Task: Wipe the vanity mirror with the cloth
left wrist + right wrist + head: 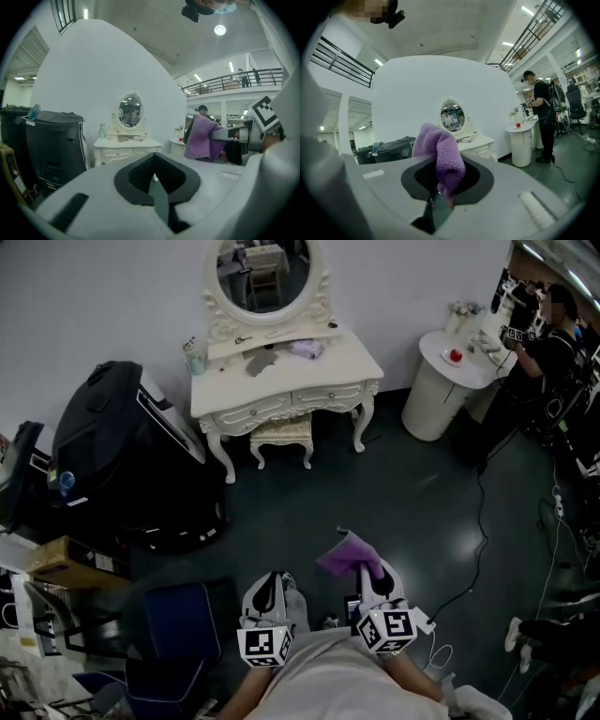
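Two grippers are hanging over the dark floor (403, 484), well apart from the white dressing table (339, 360) bearing the oval vanity mirror (264, 273), the right gripper (369, 574) clenching the purple cloth (347, 554), the left gripper (271, 585) pinching shut on nothing.

Close in front of the person, the right gripper (367, 570) clamps a purple cloth (349, 552); the left gripper (272, 579) beside it carries nothing. Well ahead across the dark floor (403, 493) stands the white bench (328, 367) with its oval vanity mirror (264, 273), a stool (281, 432) tucked beneath.
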Tool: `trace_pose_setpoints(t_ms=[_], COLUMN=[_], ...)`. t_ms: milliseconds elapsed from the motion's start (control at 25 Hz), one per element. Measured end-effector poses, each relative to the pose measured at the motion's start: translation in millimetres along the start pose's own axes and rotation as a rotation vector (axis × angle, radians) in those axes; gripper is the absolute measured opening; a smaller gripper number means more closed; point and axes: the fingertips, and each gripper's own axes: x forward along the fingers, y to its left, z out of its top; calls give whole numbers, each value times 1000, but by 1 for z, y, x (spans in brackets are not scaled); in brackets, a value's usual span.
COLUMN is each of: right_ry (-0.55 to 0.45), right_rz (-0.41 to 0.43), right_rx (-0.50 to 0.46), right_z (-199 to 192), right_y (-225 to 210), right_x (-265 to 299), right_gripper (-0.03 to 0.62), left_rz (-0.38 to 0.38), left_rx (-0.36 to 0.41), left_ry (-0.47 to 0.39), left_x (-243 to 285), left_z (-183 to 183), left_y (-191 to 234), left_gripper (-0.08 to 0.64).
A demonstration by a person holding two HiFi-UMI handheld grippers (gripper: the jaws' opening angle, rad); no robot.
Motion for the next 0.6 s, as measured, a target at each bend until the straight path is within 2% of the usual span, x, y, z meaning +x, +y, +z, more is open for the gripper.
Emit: trace_pose_setpoints(t_ms=[160,360,600], right_ry=[16,-33,-52], right_rz=[-21,-32,-113], right_rx=[-9,-17,8], right_z=[4,32,49], right_y=[5,16,13], right_x=[38,95,149], right_gripper=[58,58,58], left_rz=[-31,-50,-150], left_rx=[12,14,38], left_ry=[-12,-91,-102], left_x=[39,104,149], left_z=[18,61,87], left_y=[25,74,94], left_gripper=[5,5,5])
